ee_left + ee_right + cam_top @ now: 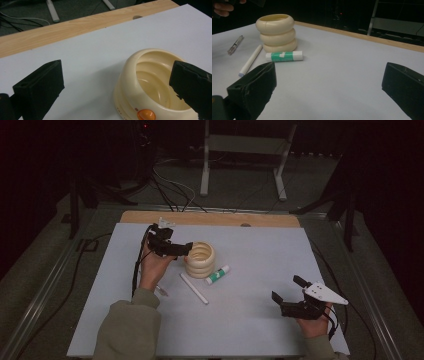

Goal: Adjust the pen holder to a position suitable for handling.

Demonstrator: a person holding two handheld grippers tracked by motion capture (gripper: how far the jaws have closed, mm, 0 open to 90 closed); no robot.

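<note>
the left tool (186,249) hangs just over the rim of the cup (200,260), its jaws spread wide with nothing between them. in the left gripper view one black jaw stands over the bare white sheet (100,50) and the other over the cup's (147,82) far wall, so the rim lies in the gap but neither pad presses on it. an orange knob (146,115) sits at the cup's near edge in that view.

the cup is cream, ribbed in three bulging rings, and stands upright near the middle of the surface (260,255). a glue stick (217,275) with a green label lies on its side just beside the cup's base – touching or nearly so, i cannot tell which. a white stick (194,288) lies slanted a little nearer the person, and a small clear pen-like thing (161,290) lies by the left wrist.

the right tool (289,292) rests well apart at the near right corner, jaws also spread and empty – its own view looks across the sheet toward the cup (276,32) and glue stick (284,56).
</note>
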